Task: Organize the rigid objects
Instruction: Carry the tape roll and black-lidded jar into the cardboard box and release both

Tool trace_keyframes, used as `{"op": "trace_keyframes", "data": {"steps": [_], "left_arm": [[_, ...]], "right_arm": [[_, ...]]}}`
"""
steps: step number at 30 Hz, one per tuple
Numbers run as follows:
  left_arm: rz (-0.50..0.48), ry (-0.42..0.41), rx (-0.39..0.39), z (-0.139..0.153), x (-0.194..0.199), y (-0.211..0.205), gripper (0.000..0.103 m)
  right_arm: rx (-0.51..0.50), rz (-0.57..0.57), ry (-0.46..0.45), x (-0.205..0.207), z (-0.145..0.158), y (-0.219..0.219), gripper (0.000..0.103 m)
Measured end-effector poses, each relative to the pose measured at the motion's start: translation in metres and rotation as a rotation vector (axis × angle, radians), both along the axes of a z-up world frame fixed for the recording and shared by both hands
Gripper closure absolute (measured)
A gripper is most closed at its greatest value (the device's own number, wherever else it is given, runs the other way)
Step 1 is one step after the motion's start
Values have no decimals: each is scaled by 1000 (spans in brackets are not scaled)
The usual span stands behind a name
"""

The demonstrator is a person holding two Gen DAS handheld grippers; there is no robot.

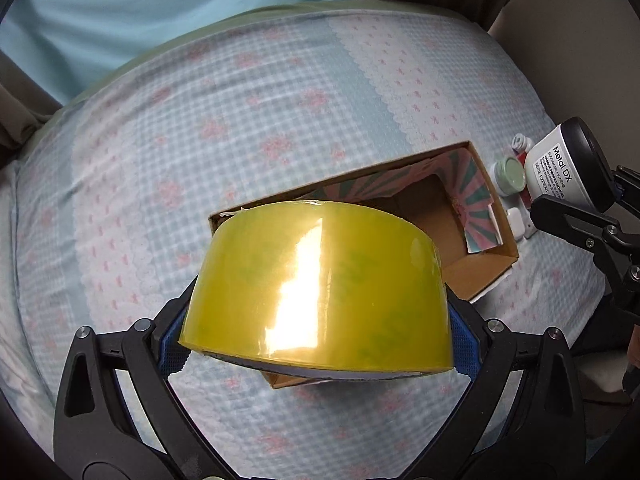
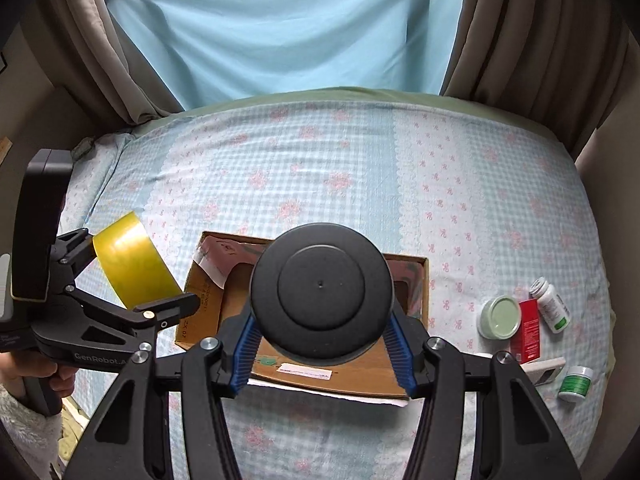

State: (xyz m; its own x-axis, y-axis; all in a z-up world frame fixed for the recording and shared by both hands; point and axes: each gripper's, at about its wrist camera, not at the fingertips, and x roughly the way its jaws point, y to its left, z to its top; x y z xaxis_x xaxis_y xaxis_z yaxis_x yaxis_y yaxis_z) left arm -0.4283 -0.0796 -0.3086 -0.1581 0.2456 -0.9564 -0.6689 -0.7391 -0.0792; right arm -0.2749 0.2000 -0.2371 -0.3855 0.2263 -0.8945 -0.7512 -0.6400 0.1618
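My left gripper (image 1: pixel 316 332) is shut on a roll of yellow tape (image 1: pixel 312 284), held over the near left corner of an open cardboard box (image 1: pixel 472 240). From the right wrist view the tape (image 2: pixel 132 264) and left gripper (image 2: pixel 132 280) hang just left of the box (image 2: pixel 320 376). My right gripper (image 2: pixel 322 344) is shut on a white jar with a black lid (image 2: pixel 320 288), held above the box's middle. That jar (image 1: pixel 560 164) and the right gripper (image 1: pixel 580 208) show at the right edge of the left wrist view.
On the checked bedspread (image 2: pixel 320 168) right of the box lie a pale green jar (image 2: pixel 500 316), a red carton (image 2: pixel 528 332), a white bottle (image 2: pixel 550 304), a small green-labelled jar (image 2: pixel 574 382) and a white flat item (image 2: pixel 546 372). Curtains hang behind the bed. A hand (image 2: pixel 40 372) holds the left gripper.
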Motion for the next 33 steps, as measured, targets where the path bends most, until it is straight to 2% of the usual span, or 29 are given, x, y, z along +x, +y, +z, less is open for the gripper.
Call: {"op": "trace_keyframes", "data": {"steps": [7, 10, 13, 17, 19, 22, 23, 25, 26, 28, 33], "left_arm": [[-73, -69, -88, -77, -8, 24, 4], [-105, -68, -136, -102, -9, 34, 4], [-139, -60, -172, -119, -12, 43, 4], [-168, -39, -193, -129, -16, 50, 4], [-184, -42, -175, -129, -16, 51, 4], [-232, 11, -206, -128, -6, 53, 3], [-248, 4, -209, -129, -4, 53, 0], [-262, -5, -194, -127, 1, 52, 0], [-266, -1, -191, -125, 2, 51, 0], [-266, -8, -186, -123, 4, 49, 0], [-246, -26, -172, -117, 5, 44, 0]], "right_arm": [[-152, -50, -127, -12, -86, 24, 51], [-204, -53, -185, -16, -120, 34, 51], [-232, -8, -250, -27, -148, 37, 51], [-214, 66, -292, -40, -162, 35, 51], [-227, 60, -282, -39, -165, 39, 51], [-250, 28, -260, -35, -167, 44, 51], [-258, 15, -256, -33, -167, 46, 49], [-257, -12, -245, -27, -165, 48, 6], [-263, -23, -212, -23, -162, 50, 0], [-258, -36, -181, -17, -156, 50, 0], [-225, -31, -206, -8, -149, 42, 0]]}}
